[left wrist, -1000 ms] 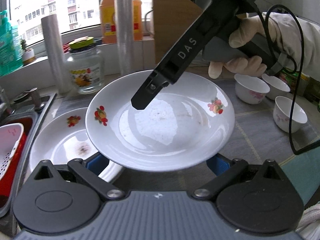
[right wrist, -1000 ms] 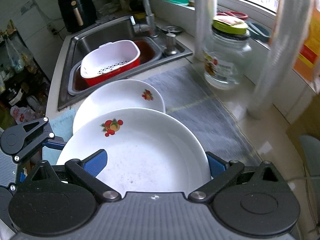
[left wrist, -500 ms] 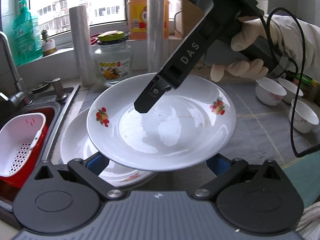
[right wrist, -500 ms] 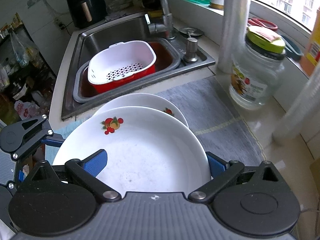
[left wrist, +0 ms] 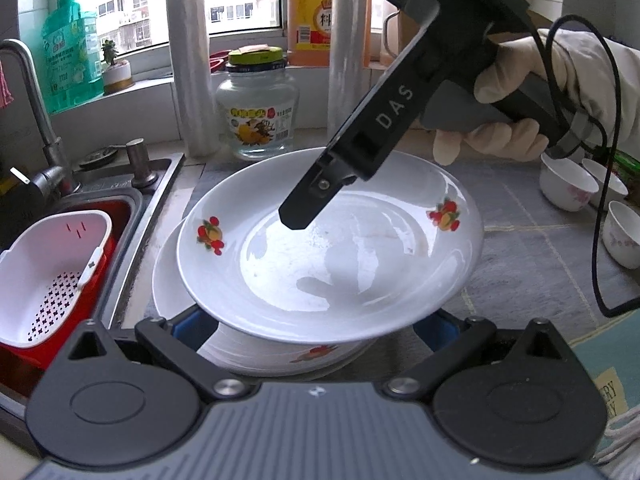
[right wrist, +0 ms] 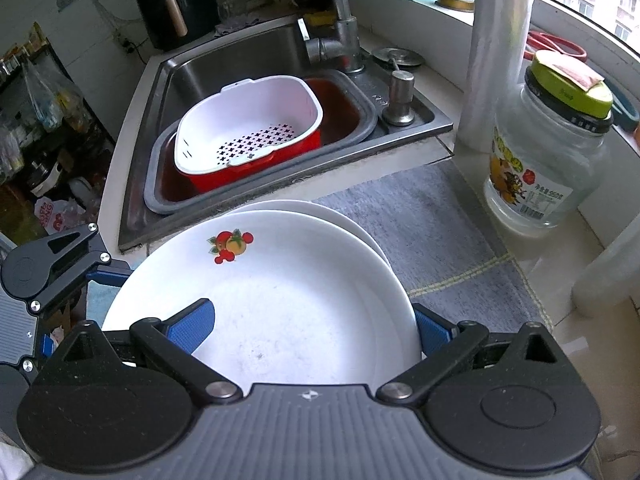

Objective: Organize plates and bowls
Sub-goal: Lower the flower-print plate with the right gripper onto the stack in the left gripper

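A white plate with fruit prints (left wrist: 332, 256) hangs just above a second matching plate (left wrist: 256, 354) on the grey mat; it also shows in the right wrist view (right wrist: 280, 300), over the lower plate (right wrist: 340, 216). My right gripper (right wrist: 312, 326) is shut on the upper plate's rim, one blue pad (right wrist: 192, 326) on top. In the left wrist view the right gripper's finger (left wrist: 320, 196) reaches over the plate. My left gripper (left wrist: 316, 328) stands open around the plate's near edge; whether it touches is unclear. Three small white bowls (left wrist: 568, 184) stand at the right.
A steel sink (right wrist: 240, 60) lies left of the plates, with a white colander in a red basin (right wrist: 248, 132). A glass jar (left wrist: 258, 108), two film rolls (left wrist: 192, 76) and an oil bottle (left wrist: 312, 12) stand along the window sill.
The held plate has moved left over the second plate, which is now mostly covered. Both grippers travelled with it toward the sink.
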The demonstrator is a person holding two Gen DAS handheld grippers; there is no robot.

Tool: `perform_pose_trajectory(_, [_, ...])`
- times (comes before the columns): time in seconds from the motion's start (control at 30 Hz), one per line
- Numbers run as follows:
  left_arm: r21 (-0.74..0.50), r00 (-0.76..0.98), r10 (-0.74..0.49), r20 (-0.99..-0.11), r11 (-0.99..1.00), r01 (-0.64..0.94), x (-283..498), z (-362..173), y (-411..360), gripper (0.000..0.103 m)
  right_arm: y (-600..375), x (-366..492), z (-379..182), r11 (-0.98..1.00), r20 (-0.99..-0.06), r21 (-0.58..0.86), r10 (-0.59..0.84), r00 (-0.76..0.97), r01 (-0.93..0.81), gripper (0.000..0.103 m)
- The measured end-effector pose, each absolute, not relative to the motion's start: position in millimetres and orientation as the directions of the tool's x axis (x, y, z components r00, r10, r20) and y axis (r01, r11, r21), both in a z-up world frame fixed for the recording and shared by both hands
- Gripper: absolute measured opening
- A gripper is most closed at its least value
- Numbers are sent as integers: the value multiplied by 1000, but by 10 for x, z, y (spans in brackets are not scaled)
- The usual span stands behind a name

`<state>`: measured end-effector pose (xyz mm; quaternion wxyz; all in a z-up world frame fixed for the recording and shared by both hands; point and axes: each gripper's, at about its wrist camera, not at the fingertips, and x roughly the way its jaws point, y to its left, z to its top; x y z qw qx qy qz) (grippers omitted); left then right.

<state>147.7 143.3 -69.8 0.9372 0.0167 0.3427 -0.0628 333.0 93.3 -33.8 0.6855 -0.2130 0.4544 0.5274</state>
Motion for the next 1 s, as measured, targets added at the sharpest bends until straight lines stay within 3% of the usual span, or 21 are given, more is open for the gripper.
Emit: perform_pose_trajectory(1.0, [-87, 668, -189, -719, 979, 183, 1776, -807, 1611, 102, 1065, 3439, -537, 379, -866, 166, 497, 49, -910, 103])
